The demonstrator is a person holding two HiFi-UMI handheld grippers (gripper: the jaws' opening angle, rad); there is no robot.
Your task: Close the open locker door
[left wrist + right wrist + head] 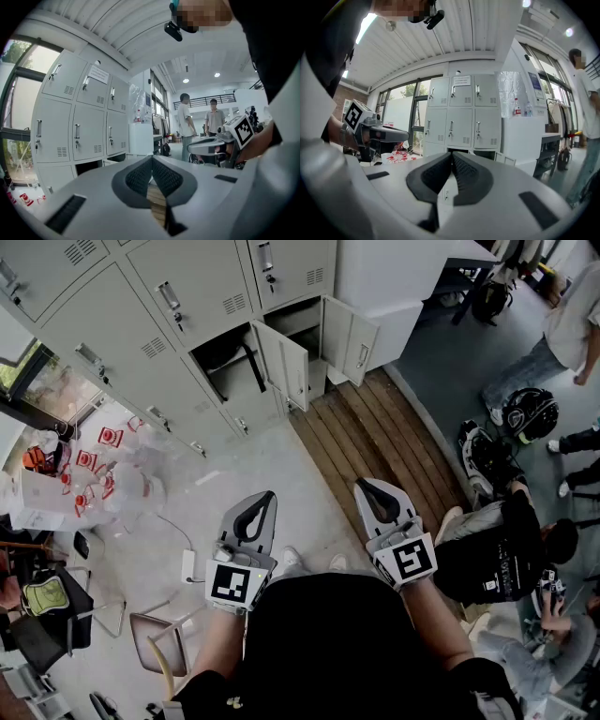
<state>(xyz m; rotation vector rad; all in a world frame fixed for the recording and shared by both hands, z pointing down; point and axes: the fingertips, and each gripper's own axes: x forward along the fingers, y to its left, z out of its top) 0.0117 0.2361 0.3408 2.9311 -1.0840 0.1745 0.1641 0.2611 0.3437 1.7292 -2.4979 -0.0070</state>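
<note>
1. Both pairs of jaws are together with nothing between them. The left gripper (263, 501) and right gripper (371, 491) are held low in front of the person, pointing toward the lockers (159, 343) and well apart from them.
2. Closed, empty jaws likely suit the job, since a door wants a push from a blunt tip rather than a grip.
3. Two doors stand open in the bottom row: the left door (284, 364) and the right door (356, 337). Each swings out over the wood strip (375, 437). I cannot tell which one the task means.
4. The left compartment (225, 357) holds something dark and strap-like. It could catch the door if it hangs past the edge.
5. The right compartment (295, 317) is in shadow, and its contents cannot be made out.
6. Every other locker is shut.
7. Clear bags (112, 479) of red-labelled items lie on the floor to the left, away from both doors.
</note>
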